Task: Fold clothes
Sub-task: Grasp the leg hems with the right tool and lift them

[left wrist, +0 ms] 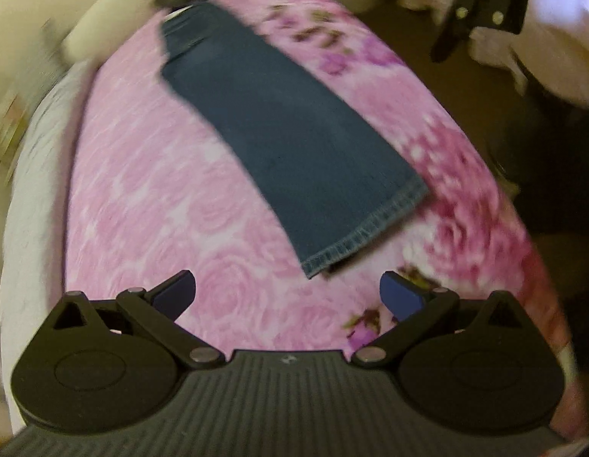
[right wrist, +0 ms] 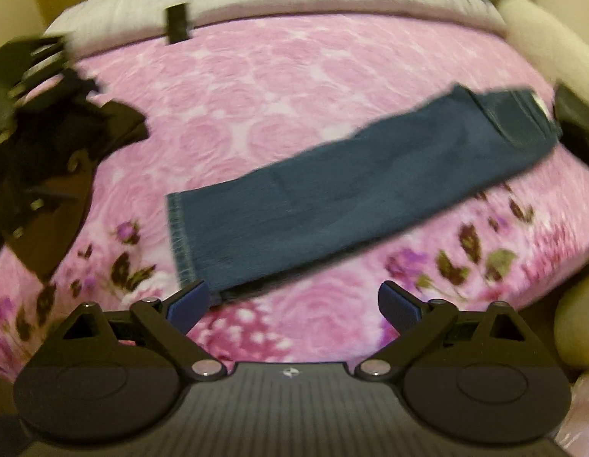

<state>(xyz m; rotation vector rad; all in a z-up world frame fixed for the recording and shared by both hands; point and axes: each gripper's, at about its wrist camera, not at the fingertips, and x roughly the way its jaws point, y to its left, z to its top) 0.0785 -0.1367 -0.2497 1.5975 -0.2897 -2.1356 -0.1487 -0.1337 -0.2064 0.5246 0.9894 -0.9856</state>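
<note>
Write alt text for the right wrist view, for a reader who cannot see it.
Dark blue jeans, folded lengthwise into a long strip, lie diagonally on a pink rose-print blanket, hem end nearest the camera. The right gripper hangs just short of the hem, jaws wide open and holding nothing. The left gripper shows blurred at the left edge.

1. Your right gripper (right wrist: 292,302), black with blue pads, points down at a pink rose-patterned blanket (right wrist: 256,87); its jaws stand wide apart with nothing pressed between them.
2. A pair of dark blue denim jeans (right wrist: 332,198), folded lengthwise into a long strip, lies flat across the blanket, stitched hem toward the left.
3. The left blue pad (right wrist: 187,304) sits just beside the hem corner.
4. Your other black gripper (right wrist: 47,133) shows blurred at the left edge.
</note>
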